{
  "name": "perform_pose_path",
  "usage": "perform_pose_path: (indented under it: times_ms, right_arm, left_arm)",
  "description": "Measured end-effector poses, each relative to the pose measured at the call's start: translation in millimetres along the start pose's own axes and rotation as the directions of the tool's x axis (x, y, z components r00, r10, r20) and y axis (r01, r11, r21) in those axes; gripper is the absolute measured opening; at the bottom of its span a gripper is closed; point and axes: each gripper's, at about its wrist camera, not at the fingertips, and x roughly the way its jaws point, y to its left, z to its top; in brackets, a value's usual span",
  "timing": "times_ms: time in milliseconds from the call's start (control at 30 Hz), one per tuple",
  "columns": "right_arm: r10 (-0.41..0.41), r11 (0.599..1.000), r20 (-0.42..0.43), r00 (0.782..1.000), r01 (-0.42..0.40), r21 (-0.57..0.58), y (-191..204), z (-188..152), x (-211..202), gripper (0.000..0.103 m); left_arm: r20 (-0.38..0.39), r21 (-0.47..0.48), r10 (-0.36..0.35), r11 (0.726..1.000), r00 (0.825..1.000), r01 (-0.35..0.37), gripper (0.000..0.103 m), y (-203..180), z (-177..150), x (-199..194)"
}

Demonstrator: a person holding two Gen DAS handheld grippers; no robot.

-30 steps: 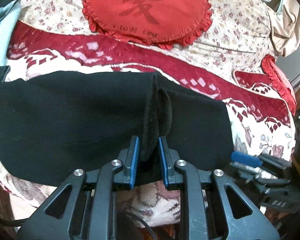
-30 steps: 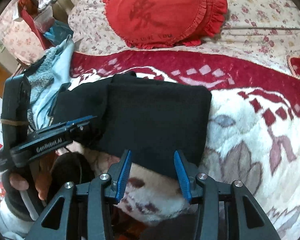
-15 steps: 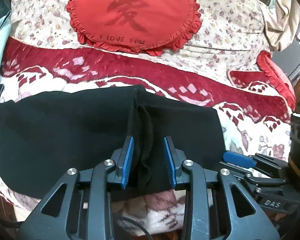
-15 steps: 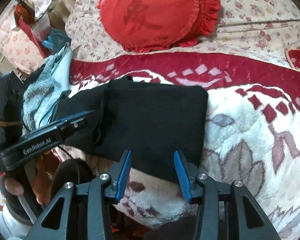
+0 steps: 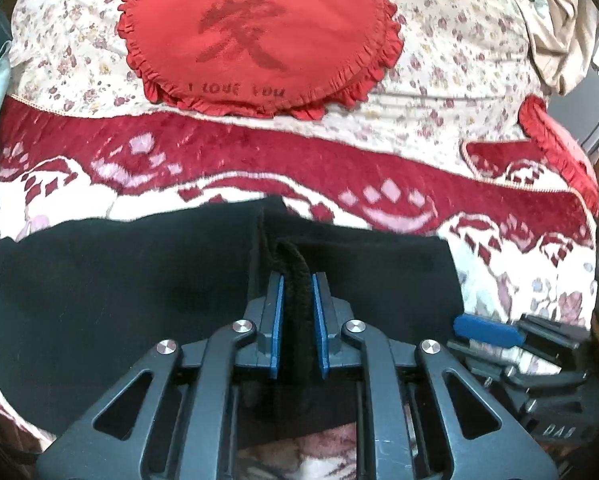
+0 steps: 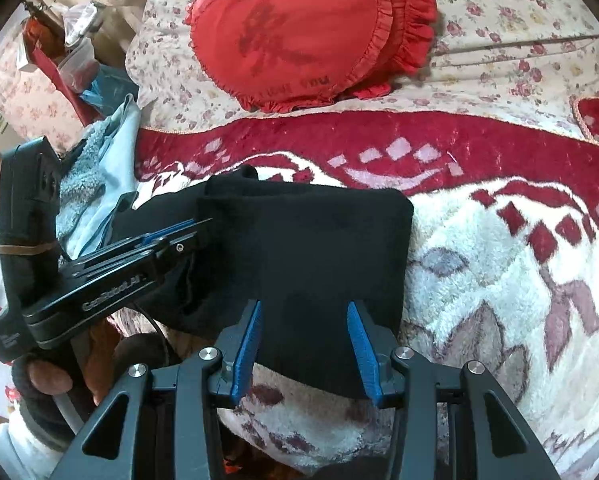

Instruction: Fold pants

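The black pants [image 5: 131,280] lie folded on a red and white fleece blanket [image 5: 339,168], near its front edge. My left gripper [image 5: 297,280] is shut on a raised ridge of the black fabric at the edge of the folded-over part. In the right wrist view the pants [image 6: 323,248] form a squarish black block, and the left gripper [image 6: 187,226] bites its left edge. My right gripper [image 6: 305,312] is open and empty, its blue fingers over the block's near edge.
A round red frilled cushion [image 5: 259,36] lies on the floral bedspread behind the blanket. A second red cushion [image 5: 555,152] sits at the right. Light blue and grey cloths [image 6: 99,164] and clutter lie to the left of the bed.
My left gripper opened half a second ago, then closed again on the fabric ridge and moved forward. My right gripper stayed open and edged closer over the pants.
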Motion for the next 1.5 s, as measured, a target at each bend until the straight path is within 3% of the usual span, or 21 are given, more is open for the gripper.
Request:
perform_pose_path:
  times_ms: [233, 533, 767, 900, 1233, 1500]
  right_arm:
    - [0.004, 1.000, -0.001, 1.000, -0.004, -0.007, 3, 17, 11, 0.042]
    - [0.000, 1.000, -0.032, 0.999, -0.001, -0.027, 9, 29, 33, 0.043]
    - [-0.001, 0.998, -0.035, 0.999, -0.001, -0.064, 22, 16, 18, 0.043]
    - [-0.004, 0.996, -0.080, 0.997, -0.004, -0.093, 26, 2, 28, 0.043]
    - [-0.005, 0.996, -0.036, 0.999, 0.002, -0.093, 35, 10, 14, 0.043]
    - [-0.038, 0.992, 0.004, 0.999, 0.038, -0.119, 55, 26, 25, 0.043]
  left_arm:
    - [0.004, 0.030, 0.000, 1.000, 1.000, 0.000, 0.010, -2, 16, 8]
    - [-0.018, -0.009, 0.010, 1.000, 1.000, -0.010, 0.010, 8, 6, 13]
    - [-0.018, -0.016, 0.023, 1.000, 1.000, -0.023, 0.010, 8, -2, 8]
    - [-0.021, -0.030, 0.027, 0.999, 0.999, -0.027, 0.011, 8, -4, 6]
    - [-0.001, -0.108, 0.027, 0.994, 1.000, -0.027, 0.041, 32, -12, -24]
    - [0.024, -0.179, 0.032, 0.984, 0.999, -0.027, 0.042, 64, -23, -53]
